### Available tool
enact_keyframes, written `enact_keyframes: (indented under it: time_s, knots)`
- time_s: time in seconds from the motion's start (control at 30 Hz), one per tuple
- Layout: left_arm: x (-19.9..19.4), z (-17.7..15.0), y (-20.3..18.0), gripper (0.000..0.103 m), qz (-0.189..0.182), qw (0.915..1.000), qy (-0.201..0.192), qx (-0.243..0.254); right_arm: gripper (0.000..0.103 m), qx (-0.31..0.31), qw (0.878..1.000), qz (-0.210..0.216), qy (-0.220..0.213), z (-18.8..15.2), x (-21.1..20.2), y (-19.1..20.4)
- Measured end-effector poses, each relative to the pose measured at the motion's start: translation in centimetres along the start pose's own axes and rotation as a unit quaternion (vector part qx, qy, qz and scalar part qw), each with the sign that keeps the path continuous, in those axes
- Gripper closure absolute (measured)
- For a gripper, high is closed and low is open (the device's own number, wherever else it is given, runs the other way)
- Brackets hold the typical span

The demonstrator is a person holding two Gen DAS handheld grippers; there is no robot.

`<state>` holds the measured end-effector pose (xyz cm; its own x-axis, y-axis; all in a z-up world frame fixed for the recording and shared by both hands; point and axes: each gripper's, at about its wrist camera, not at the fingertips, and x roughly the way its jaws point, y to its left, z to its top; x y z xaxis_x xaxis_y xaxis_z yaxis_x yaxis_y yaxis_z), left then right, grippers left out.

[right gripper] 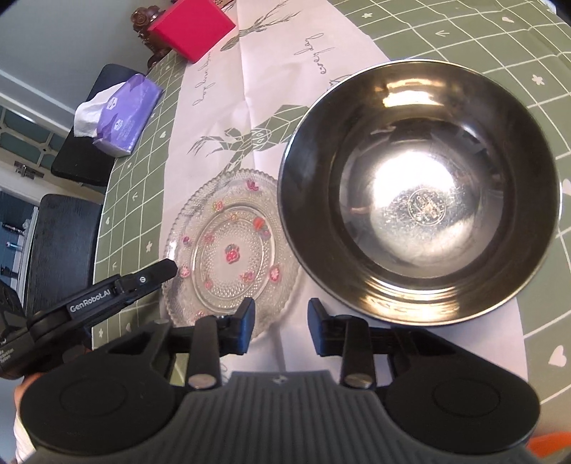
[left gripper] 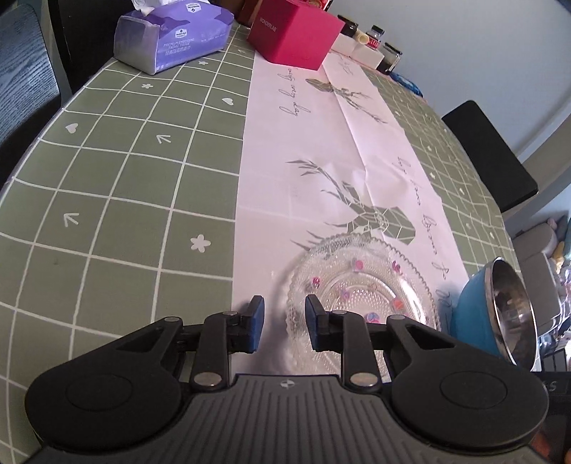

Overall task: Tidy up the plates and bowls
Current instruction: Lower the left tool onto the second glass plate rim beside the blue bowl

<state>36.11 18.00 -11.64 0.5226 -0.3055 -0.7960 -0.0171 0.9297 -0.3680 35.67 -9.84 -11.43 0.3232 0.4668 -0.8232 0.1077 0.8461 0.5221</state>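
Note:
A clear glass plate [left gripper: 360, 292] with small pink flowers lies flat on the white table runner; it also shows in the right wrist view [right gripper: 232, 250]. A steel bowl with a blue outside [left gripper: 499, 314] stands just right of it, seen from above in the right wrist view [right gripper: 421, 192]. My left gripper [left gripper: 284, 324] is open and empty, its fingers either side of the plate's near left rim. It shows from the side in the right wrist view [right gripper: 157, 275]. My right gripper [right gripper: 282, 326] is open and empty, above the gap between plate and bowl.
A purple tissue pack [left gripper: 171, 35] and a pink box [left gripper: 296, 32] sit at the far end of the table, with small jars [left gripper: 378, 46] behind. Dark chairs [left gripper: 489, 157] stand along both sides. The green checked cloth [left gripper: 107, 200] covers the left side.

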Motion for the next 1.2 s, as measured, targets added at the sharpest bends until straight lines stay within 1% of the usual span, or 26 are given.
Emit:
enact_keyframes:
  time_s: [0.17,0.23,0.27,0.6,0.9,1.2]
  knots:
    - [0.7,0.3,-0.6,0.074,-0.003,0.9999,-0.01,0.003,0.083,0.002,1.0,-0.002,-0.017,0.1,0.3,0.2]
    - [1.0,0.4,-0.9,0.084,-0.005,0.9999,-0.008,0.01,0.091,0.0,1.0,-0.004,-0.021,0.1,0.5,0.2]
    - [1.0,0.3,-1.0,0.086,0.002,0.9998,-0.011,0.015,0.092,0.001,1.0,-0.006,-0.023,0.0,0.5,0.2]
    - [-0.1,-0.3,-2.0,0.089,0.025,0.9984,-0.023,0.046,0.093,-0.016,0.999,-0.002,-0.032,-0.3,0.1,0.3]
    - [-2.0,0.1,-2.2,0.089,0.022,0.9977,-0.045,0.045,0.093,-0.027,0.999,0.009,-0.045,-0.4,-0.7,1.0]
    - [-4.6,0.7,-3.1,0.089,0.022,0.996,-0.068,0.054,0.093,-0.042,0.996,0.022,-0.073,-0.3,-2.7,2.3]
